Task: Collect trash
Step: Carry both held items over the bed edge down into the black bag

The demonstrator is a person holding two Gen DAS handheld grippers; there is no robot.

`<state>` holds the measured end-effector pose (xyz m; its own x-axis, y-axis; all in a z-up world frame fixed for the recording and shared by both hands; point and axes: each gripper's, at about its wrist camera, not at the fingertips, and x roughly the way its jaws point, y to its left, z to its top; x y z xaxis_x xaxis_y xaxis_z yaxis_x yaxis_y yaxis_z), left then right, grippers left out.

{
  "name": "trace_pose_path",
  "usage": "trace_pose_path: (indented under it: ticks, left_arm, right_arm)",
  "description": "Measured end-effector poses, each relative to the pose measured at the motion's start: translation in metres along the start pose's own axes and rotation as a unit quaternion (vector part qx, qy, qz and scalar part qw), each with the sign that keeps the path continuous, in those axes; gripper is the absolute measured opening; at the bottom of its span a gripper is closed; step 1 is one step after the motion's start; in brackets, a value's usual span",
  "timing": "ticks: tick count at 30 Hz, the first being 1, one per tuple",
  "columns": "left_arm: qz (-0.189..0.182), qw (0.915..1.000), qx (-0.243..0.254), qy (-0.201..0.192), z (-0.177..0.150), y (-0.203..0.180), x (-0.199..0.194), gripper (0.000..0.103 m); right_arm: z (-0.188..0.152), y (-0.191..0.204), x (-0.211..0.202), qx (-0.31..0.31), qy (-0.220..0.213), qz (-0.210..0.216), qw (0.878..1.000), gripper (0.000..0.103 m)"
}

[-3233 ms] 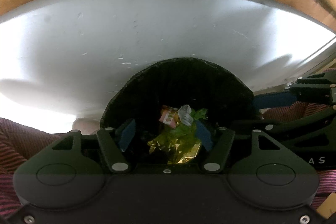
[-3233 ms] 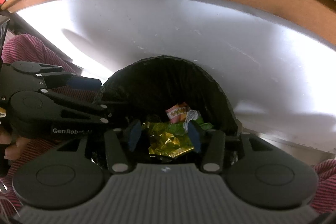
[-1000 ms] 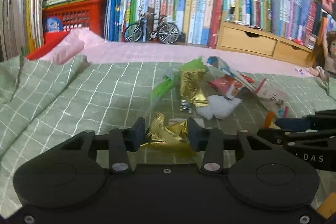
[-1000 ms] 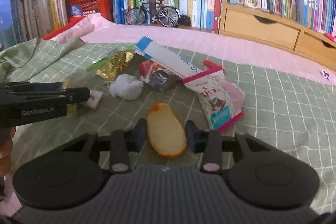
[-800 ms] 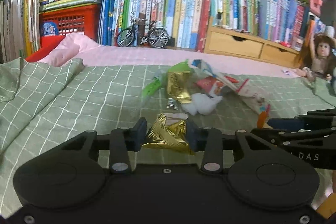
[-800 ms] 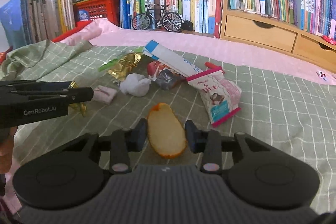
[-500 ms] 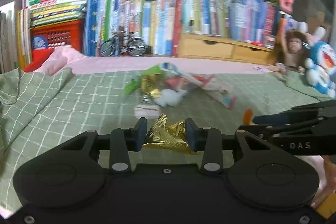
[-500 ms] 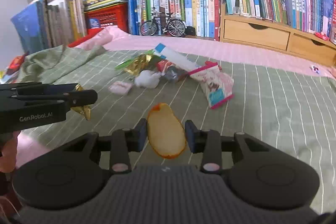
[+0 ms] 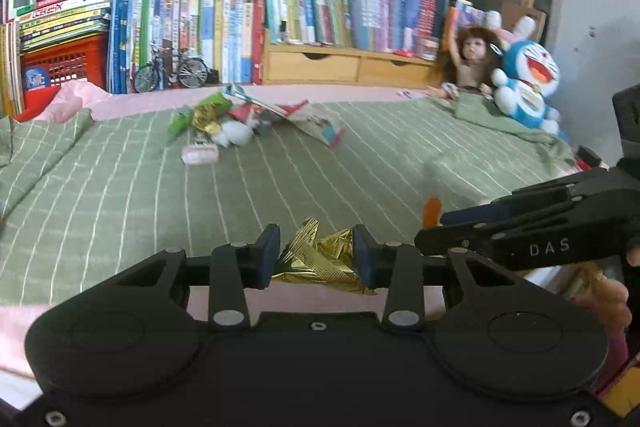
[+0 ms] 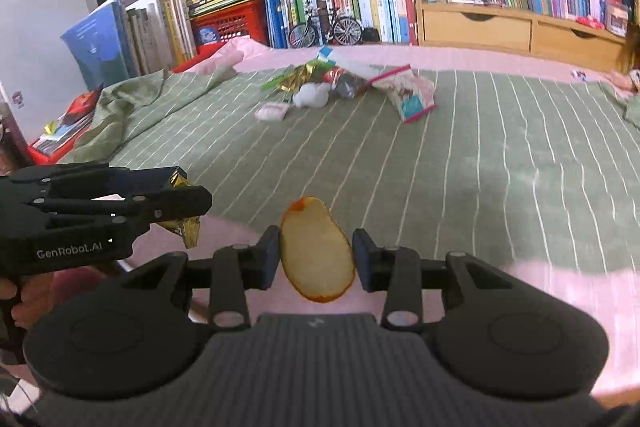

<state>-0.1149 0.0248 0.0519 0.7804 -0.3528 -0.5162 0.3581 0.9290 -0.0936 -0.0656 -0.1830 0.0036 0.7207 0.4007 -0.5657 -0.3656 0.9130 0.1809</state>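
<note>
Both tools have pulled back toward the near edge of the bed since half a second ago, and the trash pile (image 9: 244, 125) now sits farther off, up by the row of books (image 9: 240, 23). Three seconds back both tools were down over a black bin with wrappers in it; no bin shows in either view now.

The left tool (image 9: 316, 259) points level across the green checked blanket (image 9: 120, 195), its fingers clamped narrow on a crumpled gold foil wrapper (image 9: 320, 259) that bulges out between the pads. In the right wrist view the same wrapper (image 10: 182, 223) hangs from the left tool's tips, left of the right tool and over the pink sheet (image 10: 560, 291) at the bed's edge.

The right tool (image 10: 316, 259) also points level toward the trash pile, gripping a pale oval fruit peel (image 10: 316, 251) with an orange rim, held upright between its pads. From the left wrist view only the peel's orange edge (image 9: 432, 211) peeks above the right tool's fingers. A hand (image 9: 608, 299) grips that tool's handle at the lower right.

Left in the trash pile: a pink snack packet (image 10: 412, 99), a white tissue wad (image 10: 310, 95), a small pink-and-white wrapper (image 10: 272, 113), and gold and green wrappers (image 10: 296, 77). Right of the pile, a doll (image 9: 468, 63) and a blue plush toy (image 9: 528, 83) sit at the blanket's corner.
</note>
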Motion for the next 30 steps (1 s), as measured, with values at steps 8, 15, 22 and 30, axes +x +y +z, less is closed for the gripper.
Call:
trace_pose_path:
  ticks: [8,15,22,30]
  left_arm:
    - [-0.023,0.9990,0.002,0.040,-0.031,-0.012,-0.026,0.037]
    - [-0.043,0.9967,-0.004,0.068,-0.055,-0.023,-0.036,0.037]
    - [-0.033,0.9917,-0.019,0.123,-0.092,-0.026,-0.006,0.037]
    - [-0.015,0.9784,-0.043,0.202,-0.136,-0.019,0.047,0.037]
  right_arm:
    - [-0.039,0.011,-0.016,-0.007,0.045,0.011,0.999,0.043]
    - [-0.071,0.016,-0.009,-0.003,0.097,0.020,0.995,0.043]
    - [-0.105,0.010,0.014,0.027,0.140,0.002,0.990,0.044]
    - [-0.142,0.001,0.044,0.060,0.187,-0.025,0.980,0.044]
